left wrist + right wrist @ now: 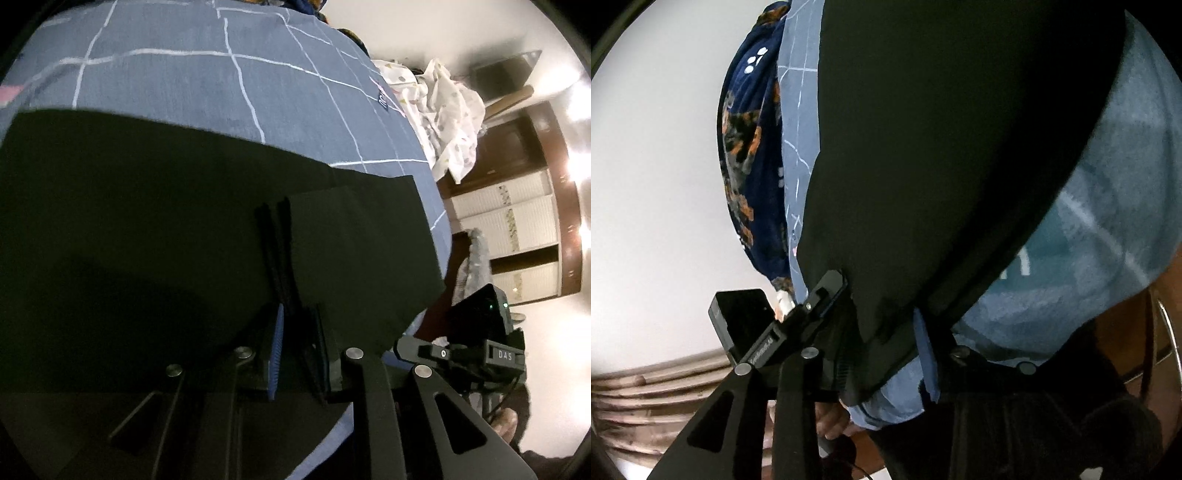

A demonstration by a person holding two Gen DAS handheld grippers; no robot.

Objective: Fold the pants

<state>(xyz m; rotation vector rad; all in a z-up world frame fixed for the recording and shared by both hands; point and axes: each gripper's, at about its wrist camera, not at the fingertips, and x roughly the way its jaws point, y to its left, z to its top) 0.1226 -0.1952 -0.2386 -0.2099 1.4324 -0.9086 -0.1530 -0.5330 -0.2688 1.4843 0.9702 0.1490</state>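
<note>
Pants (155, 229), black, lie flat on the blue checked bedsheet (207, 88), a fold being set down.

Nearest in the left wrist view, the left gripper (295, 354) is almost closed on the pants' edge where 2 cords run. In the right wrist view, the right gripper (886, 339) straddles the pants' near edge; whether it pinches, I cannot tell. Beyond the pants lies bare sheet. Next, I judge, both let go and regrip for another fold.
</note>
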